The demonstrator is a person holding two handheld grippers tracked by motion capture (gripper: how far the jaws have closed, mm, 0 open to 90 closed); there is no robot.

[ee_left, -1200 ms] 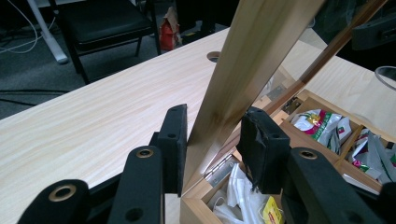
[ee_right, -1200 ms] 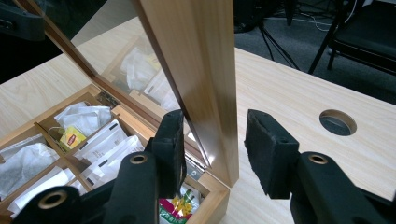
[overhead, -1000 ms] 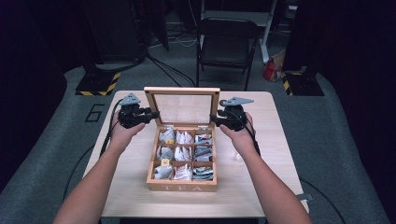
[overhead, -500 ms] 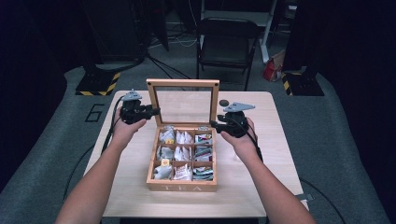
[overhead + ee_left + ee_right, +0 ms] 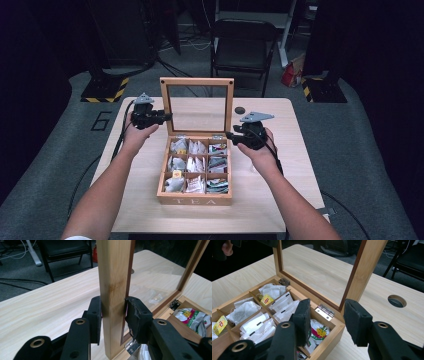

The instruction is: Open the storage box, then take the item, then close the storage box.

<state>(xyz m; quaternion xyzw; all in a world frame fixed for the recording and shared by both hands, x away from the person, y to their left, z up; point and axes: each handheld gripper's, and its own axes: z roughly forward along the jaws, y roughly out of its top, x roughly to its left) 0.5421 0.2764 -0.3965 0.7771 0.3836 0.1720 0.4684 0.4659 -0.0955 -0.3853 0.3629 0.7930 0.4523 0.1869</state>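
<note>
A wooden tea box (image 5: 195, 201) stands mid-table, its compartments filled with several tea bags (image 5: 196, 165). The glass-paned lid (image 5: 197, 82) stands upright at the back. My left gripper (image 5: 164, 118) is shut on the lid's left frame edge; in the left gripper view both pads press the wooden frame (image 5: 113, 277) from either side, left gripper (image 5: 113, 308). My right gripper (image 5: 231, 135) is open by the box's back right corner. In the right gripper view its jaws straddle the hinge (image 5: 325, 311) without touching it, right gripper (image 5: 325, 320), with the lid's right frame (image 5: 368, 267) just beyond.
A round hole (image 5: 240, 110) is cut in the light wooden table (image 5: 280, 180) behind the lid. A black folding chair (image 5: 242, 45) stands past the far edge, with a red bag (image 5: 291, 75) on the floor beside it. Cables trail off the table's left side.
The lid has swung further upright with the left gripper on its left edge. The right gripper has come off the lid's right edge and dropped slightly toward the box corner.
</note>
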